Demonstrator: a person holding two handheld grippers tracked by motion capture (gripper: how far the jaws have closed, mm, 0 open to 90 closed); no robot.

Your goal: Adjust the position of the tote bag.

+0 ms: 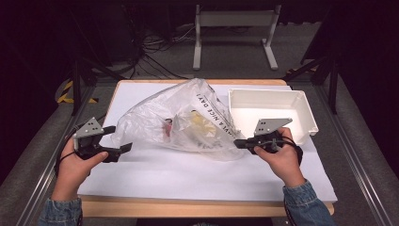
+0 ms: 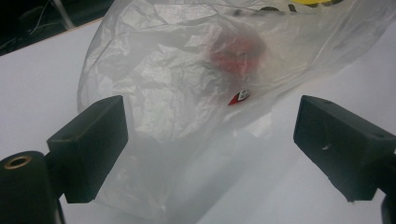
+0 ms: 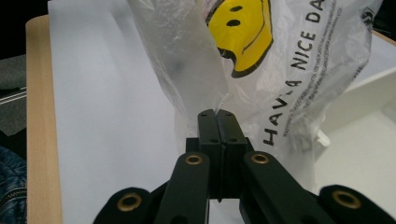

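At lower left of the high view the left gripper (image 1: 117,140) sits with jaws apart, the bag's (image 1: 188,120) left end just ahead of them, unpinched. The clear bag, with a yellow smiley (image 3: 243,32) print and something red (image 2: 236,53) inside, lies mid-frame on the white table (image 1: 188,174). At right of centre the right gripper (image 1: 239,143) is clamped on the bag's edge. A white tray (image 1: 268,110) stands at upper right.

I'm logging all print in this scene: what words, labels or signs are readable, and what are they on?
"HAVE A NICE DAY": black print on the clear plastic bag, cut off at the frame edge, beside a yellow smiley face.
Small red and white label on something inside the bag: too blurred to read.
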